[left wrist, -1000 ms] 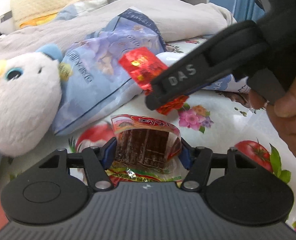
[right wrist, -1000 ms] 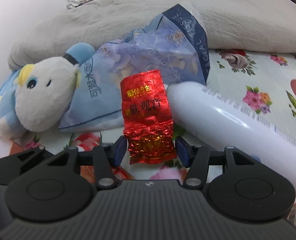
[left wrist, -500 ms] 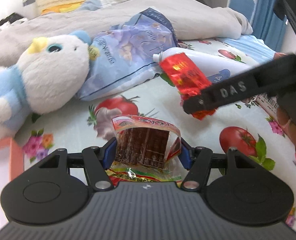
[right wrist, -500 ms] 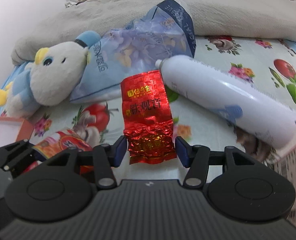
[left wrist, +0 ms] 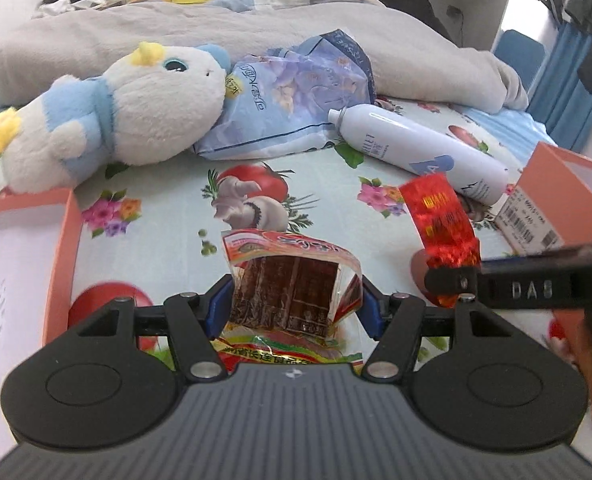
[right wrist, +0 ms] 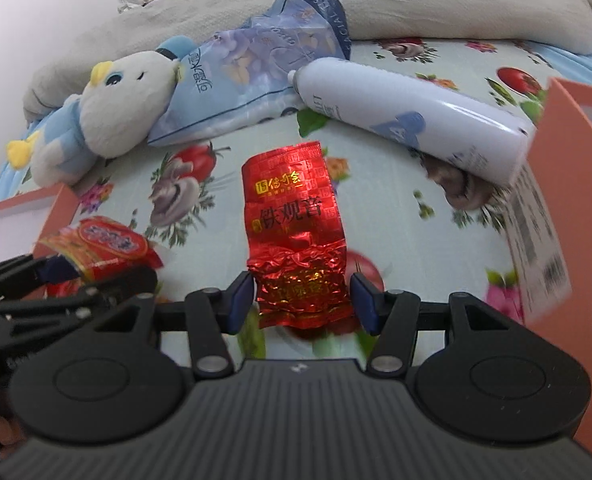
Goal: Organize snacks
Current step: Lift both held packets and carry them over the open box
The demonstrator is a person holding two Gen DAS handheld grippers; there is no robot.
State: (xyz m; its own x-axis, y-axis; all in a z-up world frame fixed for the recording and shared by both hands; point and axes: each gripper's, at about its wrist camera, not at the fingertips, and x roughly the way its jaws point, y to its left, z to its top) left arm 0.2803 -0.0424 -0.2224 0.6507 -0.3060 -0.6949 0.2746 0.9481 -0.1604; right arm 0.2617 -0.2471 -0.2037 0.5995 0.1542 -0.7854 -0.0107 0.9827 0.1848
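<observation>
Both grippers are hovering over a bed covered by a cloth (left wrist: 167,216) printed with tomatoes and flowers. The left gripper (left wrist: 296,304) is gripping a clear snack pack (left wrist: 287,280) with a red top; the right gripper (right wrist: 302,300) is clenching a red foil packet (right wrist: 296,236). An orange box (left wrist: 61,248) is sitting at the left edge, another (right wrist: 560,200) at the right. Behind, a plush toy (left wrist: 135,112), a tissue pack (left wrist: 296,108) and a white can (left wrist: 416,144) are lying against a grey blanket (left wrist: 215,32)
</observation>
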